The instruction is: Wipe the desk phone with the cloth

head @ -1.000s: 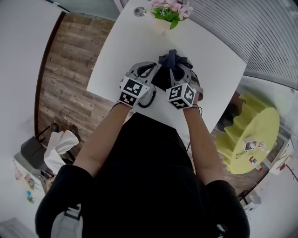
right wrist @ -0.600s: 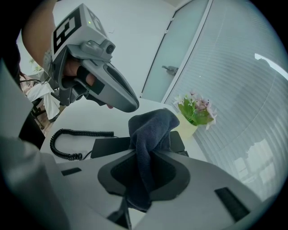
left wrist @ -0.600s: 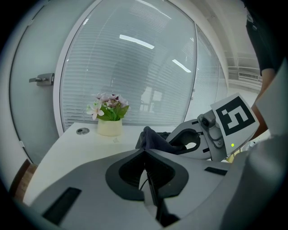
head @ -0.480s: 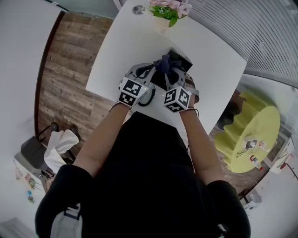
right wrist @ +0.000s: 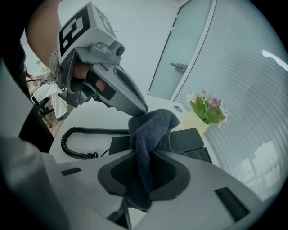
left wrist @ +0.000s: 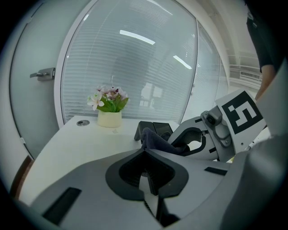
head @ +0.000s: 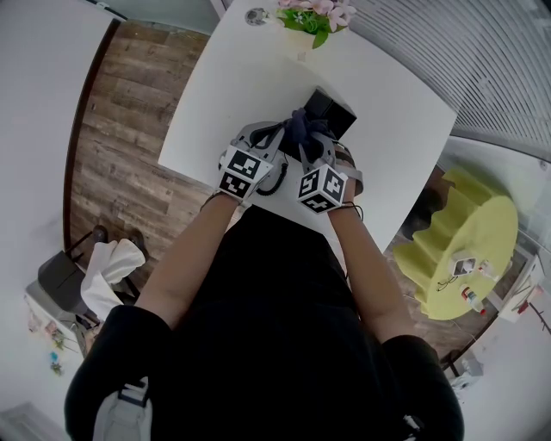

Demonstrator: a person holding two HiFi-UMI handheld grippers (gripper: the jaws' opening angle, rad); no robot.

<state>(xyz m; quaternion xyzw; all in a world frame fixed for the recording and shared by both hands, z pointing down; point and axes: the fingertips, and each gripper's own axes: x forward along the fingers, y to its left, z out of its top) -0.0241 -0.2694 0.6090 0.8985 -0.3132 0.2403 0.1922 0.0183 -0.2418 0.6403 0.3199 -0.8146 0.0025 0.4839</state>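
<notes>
A black desk phone point(head: 331, 112) sits on the white table point(head: 232, 77); its coiled cord point(head: 274, 183) trails toward me. My right gripper point(head: 307, 145) is shut on a dark blue cloth point(head: 299, 127), which bunches over the phone's near-left part. In the right gripper view the cloth point(right wrist: 150, 130) hangs out of my right gripper point(right wrist: 143, 179) above the phone point(right wrist: 189, 139). My left gripper point(right wrist: 140, 108) is shut, holds nothing, and its tip is right beside the cloth. The left gripper view shows the cloth point(left wrist: 157, 141) in front of the phone point(left wrist: 153, 129).
A pot of pink flowers point(head: 312, 17) and a round cable port point(head: 256, 15) stand at the table's far end. The table's left edge drops to a wooden floor point(head: 112, 155). A yellow round table point(head: 469, 258) is at the right. The coiled cord point(right wrist: 78, 150) lies left of the phone.
My right gripper has drawn the cloth left and toward me across the phone, uncovering the phone's far part. The left gripper has barely moved.
</notes>
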